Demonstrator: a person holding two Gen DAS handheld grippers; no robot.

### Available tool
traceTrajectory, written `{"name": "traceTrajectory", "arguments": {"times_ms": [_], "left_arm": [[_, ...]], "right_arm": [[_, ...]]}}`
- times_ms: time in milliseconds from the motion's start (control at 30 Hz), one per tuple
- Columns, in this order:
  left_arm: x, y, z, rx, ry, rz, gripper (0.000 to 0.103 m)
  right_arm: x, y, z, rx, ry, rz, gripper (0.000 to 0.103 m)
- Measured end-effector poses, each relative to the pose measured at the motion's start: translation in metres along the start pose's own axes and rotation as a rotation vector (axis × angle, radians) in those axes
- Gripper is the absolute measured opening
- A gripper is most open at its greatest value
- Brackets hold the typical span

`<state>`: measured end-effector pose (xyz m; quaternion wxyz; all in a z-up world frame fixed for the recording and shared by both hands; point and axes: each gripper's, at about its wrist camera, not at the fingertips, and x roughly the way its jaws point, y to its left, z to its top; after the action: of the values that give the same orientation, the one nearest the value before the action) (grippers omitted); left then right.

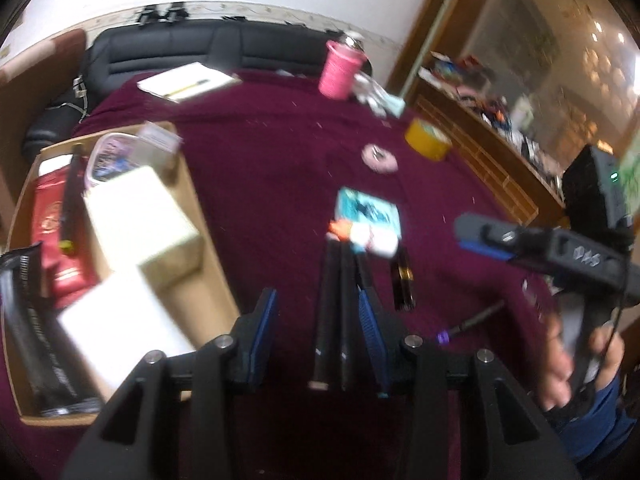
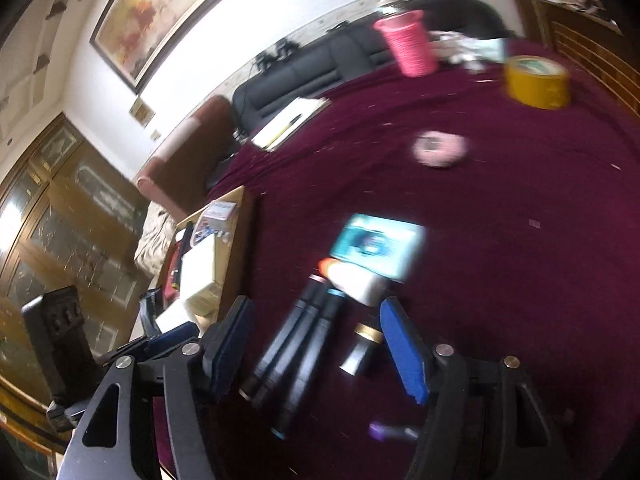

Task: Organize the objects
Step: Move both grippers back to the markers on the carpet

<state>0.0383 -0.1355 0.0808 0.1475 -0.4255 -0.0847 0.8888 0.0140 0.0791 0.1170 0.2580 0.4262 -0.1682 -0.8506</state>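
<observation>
Two black marker pens [image 1: 334,312] lie side by side on the maroon cloth, between the fingers of my open left gripper [image 1: 318,308]; they also show in the right wrist view [image 2: 296,356]. A white tube with an orange cap [image 1: 362,236] lies on a teal card [image 1: 368,210] just beyond them. A small dark bottle with a gold cap [image 1: 404,280] lies to the right. My right gripper [image 2: 316,320] is open and empty above the pens, and shows from the side in the left wrist view [image 1: 480,236]. A cardboard box [image 1: 208,240] at left holds white boxes, a red packet and a black pouch.
A pink cup [image 1: 340,68], yellow tape roll [image 1: 426,138], small pink round item [image 1: 380,158] and notepad with pencil [image 1: 188,82] sit farther back. A purple-tipped pen [image 1: 468,326] lies right of the gripper. A black sofa [image 1: 180,46] and wooden shelves [image 1: 492,128] border the table.
</observation>
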Motion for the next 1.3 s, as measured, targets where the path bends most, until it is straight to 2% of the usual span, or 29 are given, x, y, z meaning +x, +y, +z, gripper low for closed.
{"name": "traceTrajectory", "arguments": {"times_ms": [233,400,500,700,733,800,867,1000,1300], "left_arm": [[0.035,-0.023,-0.011,0.151,0.098,-0.002,0.04],[0.056,-0.028,-0.01,0.221,0.151,0.028,0.039],[0.066,-0.024,-0.007,0.22,0.183,0.043,0.036],[0.068,-0.003,0.008,0.115,0.188,-0.021,0.035],[0.07,0.0,0.009,0.108,0.195,-0.002,0.035],[0.074,-0.001,0.01,0.122,0.2,0.026,0.032],[0.075,-0.002,0.012,0.121,0.203,0.022,0.032],[0.076,-0.009,0.012,0.151,0.175,0.053,0.032],[0.079,-0.027,0.006,0.225,0.188,0.035,0.032]], "right_arm": [[-0.033,-0.045,-0.023,0.038,-0.043,-0.017,0.073],[-0.044,-0.065,-0.03,0.062,-0.065,-0.022,0.073],[-0.045,-0.072,-0.035,0.063,-0.066,-0.012,0.073],[-0.048,-0.084,-0.038,0.07,-0.051,-0.011,0.073],[-0.049,-0.086,-0.038,0.082,-0.039,-0.006,0.073],[-0.052,-0.089,-0.04,0.109,-0.026,0.016,0.073],[-0.056,-0.09,-0.043,0.133,-0.008,0.04,0.073],[-0.064,-0.092,-0.054,0.191,0.033,0.071,0.076],[-0.051,-0.104,-0.065,0.261,0.124,0.051,0.076]]}}
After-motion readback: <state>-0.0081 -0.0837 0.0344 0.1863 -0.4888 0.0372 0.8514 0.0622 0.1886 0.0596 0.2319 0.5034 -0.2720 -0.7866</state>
